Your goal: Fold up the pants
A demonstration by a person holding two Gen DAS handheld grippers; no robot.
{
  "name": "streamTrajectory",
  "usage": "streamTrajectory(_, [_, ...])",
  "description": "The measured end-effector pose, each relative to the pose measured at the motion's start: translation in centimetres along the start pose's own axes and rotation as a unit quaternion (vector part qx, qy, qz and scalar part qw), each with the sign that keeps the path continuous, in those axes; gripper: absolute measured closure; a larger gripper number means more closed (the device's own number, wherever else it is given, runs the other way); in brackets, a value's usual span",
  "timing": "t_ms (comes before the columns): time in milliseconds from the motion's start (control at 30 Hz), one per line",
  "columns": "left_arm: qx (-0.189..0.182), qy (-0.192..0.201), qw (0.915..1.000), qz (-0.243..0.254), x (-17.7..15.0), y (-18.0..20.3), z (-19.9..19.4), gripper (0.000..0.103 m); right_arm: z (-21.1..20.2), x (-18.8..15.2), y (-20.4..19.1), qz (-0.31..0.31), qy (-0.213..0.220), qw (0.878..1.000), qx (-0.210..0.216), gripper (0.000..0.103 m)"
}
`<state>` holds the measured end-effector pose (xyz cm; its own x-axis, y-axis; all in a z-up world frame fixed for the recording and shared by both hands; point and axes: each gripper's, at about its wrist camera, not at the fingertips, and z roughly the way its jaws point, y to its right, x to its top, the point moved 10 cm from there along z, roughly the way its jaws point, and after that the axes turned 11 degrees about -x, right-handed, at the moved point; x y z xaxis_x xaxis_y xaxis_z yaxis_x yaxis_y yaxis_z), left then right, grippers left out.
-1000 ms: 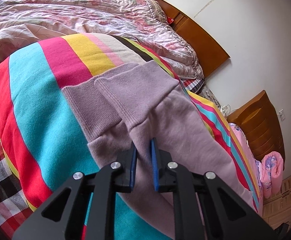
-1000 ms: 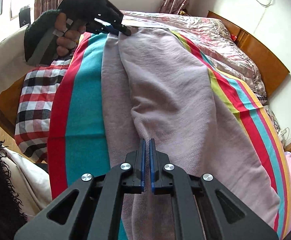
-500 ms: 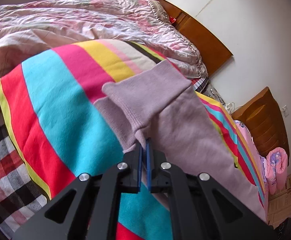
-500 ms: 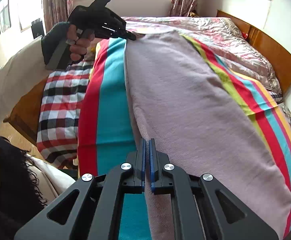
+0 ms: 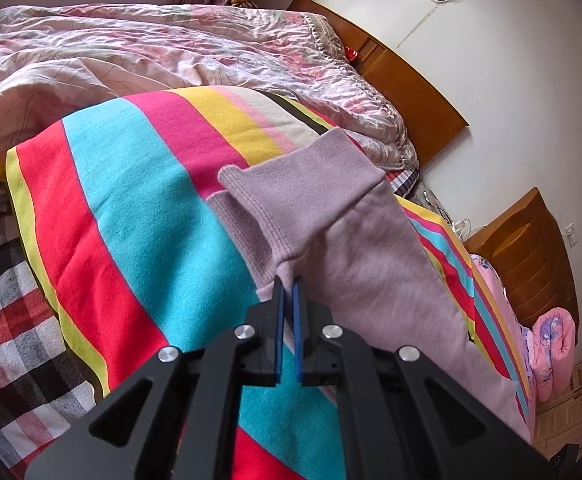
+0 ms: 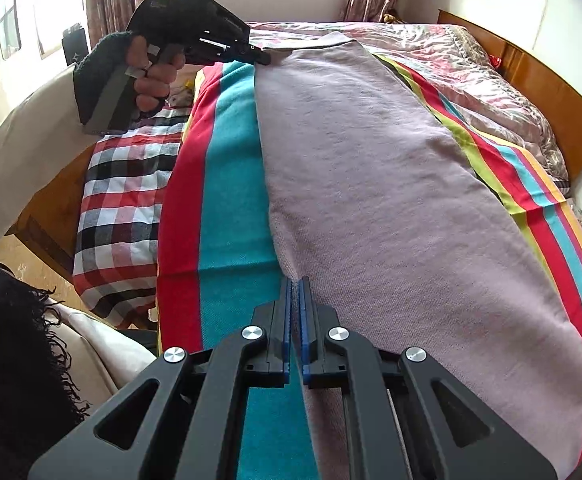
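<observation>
**A:** Where are the pants (image 6: pixel 391 208) sitting?

**B:** Spread lengthwise on the striped blanket (image 6: pixel 235 184) over the bed, running from the right claw (image 6: pixel 295 280) up to the left claw (image 6: pixel 265 58) at the far end. Mauve sweatpants, ribbed cuffs (image 5: pixel 303 184) just ahead of the left claw in its own view.

**A:** Left claw (image 5: pixel 289 280) released or clenched?

**B:** Clenched — pinching the fabric at the edge of a cuff, cloth bunched right at the blue pads (image 5: pixel 279 320).

**A:** And the right?

**B:** Also clamped, nipping the near-side edge of the pants where it meets the teal stripe. Most of the garment lying off to the right of that claw.

**A:** Anything else around?

**B:** Pink floral quilt (image 5: pixel 163 52) beyond the left claw, plaid sheet (image 6: pixel 123 196) off to the left of the right one, wooden headboard (image 5: pixel 411 92) against the wall — hand (image 6: pixel 153 74) wrapped round the left handle.
</observation>
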<state>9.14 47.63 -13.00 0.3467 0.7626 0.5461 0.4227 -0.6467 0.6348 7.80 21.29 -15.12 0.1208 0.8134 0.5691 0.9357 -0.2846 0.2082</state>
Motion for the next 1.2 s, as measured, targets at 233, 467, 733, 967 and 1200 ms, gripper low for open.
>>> streamTrajectory(233, [0.033, 0.0, 0.9994, -0.006, 0.2, -0.8, -0.3, 0.061, -1.3, 0.3, 0.5, 0.036, 0.013, 0.999, 0.038, 0.061])
streamTrajectory(467, [0.033, 0.047, 0.9849, 0.163, 2.8, 10.7, -2.9, 0.033, -5.0, 2.1, 11.4, 0.101, 0.067, 0.993, -0.006, 0.053])
streamTrajectory(733, [-0.086, -0.168, 0.9341, 0.303, -4.0, 20.6, 11.7, 0.043, 3.1, 0.9, 21.4, 0.145, -0.02, 0.989, -0.013, 0.067])
streamTrajectory(967, [-0.068, -0.17, 0.9499, 0.253, -4.5, 15.0, 12.7, 0.045, 5.2, 0.8, 20.8, 0.103, -0.04, 0.994, 0.016, 0.069])
streamTrajectory(1200, [-0.08, -0.163, 0.9575, 0.224, -3.8, 14.5, 12.9, 0.046, 3.4, 1.7, 20.2, 0.056, -0.005, 0.998, -0.042, 0.099])
